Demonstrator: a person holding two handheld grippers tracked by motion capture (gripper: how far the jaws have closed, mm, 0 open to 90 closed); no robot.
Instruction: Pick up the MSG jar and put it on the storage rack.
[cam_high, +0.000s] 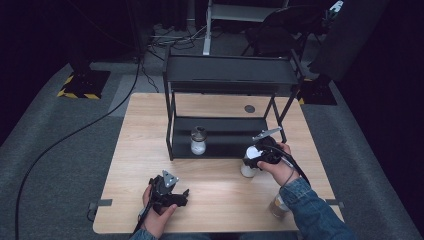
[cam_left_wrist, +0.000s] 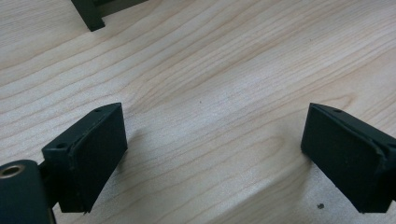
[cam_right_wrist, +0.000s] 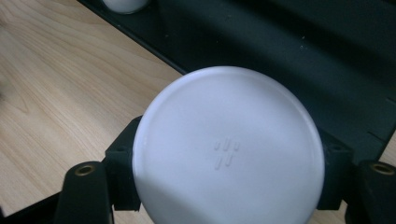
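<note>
A jar with a round white lid (cam_right_wrist: 229, 149) stands on the wooden table (cam_high: 215, 187), just in front of the black rack's lower shelf (cam_high: 235, 137). My right gripper (cam_high: 263, 153) is shut on this jar (cam_high: 247, 169), with one black jaw on each side of the lid. Another jar (cam_high: 198, 141), grey-lidded with white contents, stands on that lower shelf; its base (cam_right_wrist: 122, 4) shows in the right gripper view. My left gripper (cam_high: 170, 192) hovers low near the table's front edge. It (cam_left_wrist: 215, 135) is open, with bare wood between its jaws.
The two-tier black rack (cam_high: 230, 75) takes up the far middle of the table; one foot (cam_left_wrist: 91, 16) shows in the left gripper view. A third jar (cam_high: 278, 206) stands at the front right beside the denim sleeve. A cable (cam_high: 65, 140) trails over the floor at the left.
</note>
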